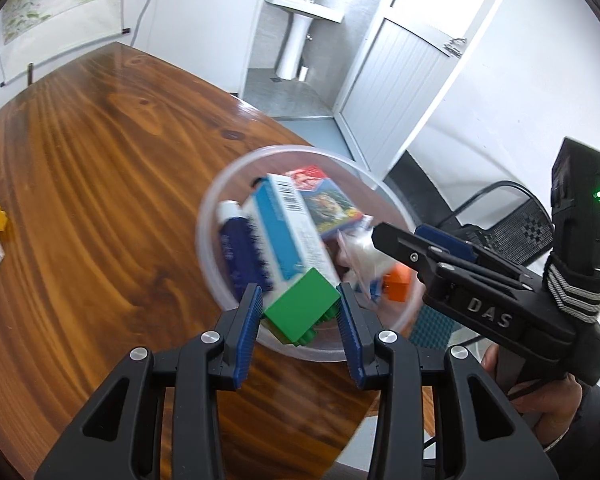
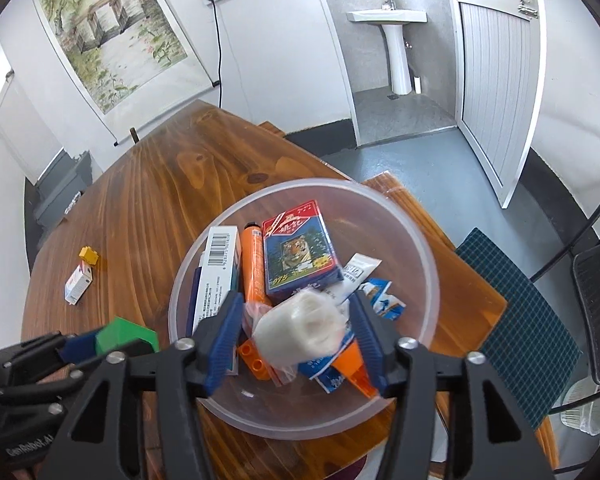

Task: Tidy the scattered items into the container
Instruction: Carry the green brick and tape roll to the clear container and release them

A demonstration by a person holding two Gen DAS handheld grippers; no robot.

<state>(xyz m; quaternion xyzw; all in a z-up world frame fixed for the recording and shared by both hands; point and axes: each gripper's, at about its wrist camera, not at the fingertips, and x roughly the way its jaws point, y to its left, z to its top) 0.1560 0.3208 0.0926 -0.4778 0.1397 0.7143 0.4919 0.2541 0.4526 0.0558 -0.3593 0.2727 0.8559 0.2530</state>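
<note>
A clear plastic bowl (image 1: 220, 200) (image 2: 420, 240) sits on the wooden table and holds a tiger card box (image 2: 298, 254), a white and blue carton (image 1: 284, 232), an orange tube (image 2: 254, 268), sachets and an orange brick (image 1: 396, 282). My left gripper (image 1: 300, 312) is over the bowl's near rim, its pads on either side of a green brick (image 1: 300, 308), also in the right wrist view (image 2: 126, 334). My right gripper (image 2: 296, 334) is over the bowl with a white wrapped bundle (image 2: 300, 326) between its fingers; contact is unclear. A yellow brick (image 2: 89, 255) and a small white box (image 2: 78, 283) lie on the table to the left.
The table edge runs just right of the bowl (image 2: 460, 272). A dark green cutting mat (image 2: 524, 320) and a black mesh chair (image 2: 596, 300) stand to the right. Behind are an open door and a bathroom sink (image 2: 388, 16).
</note>
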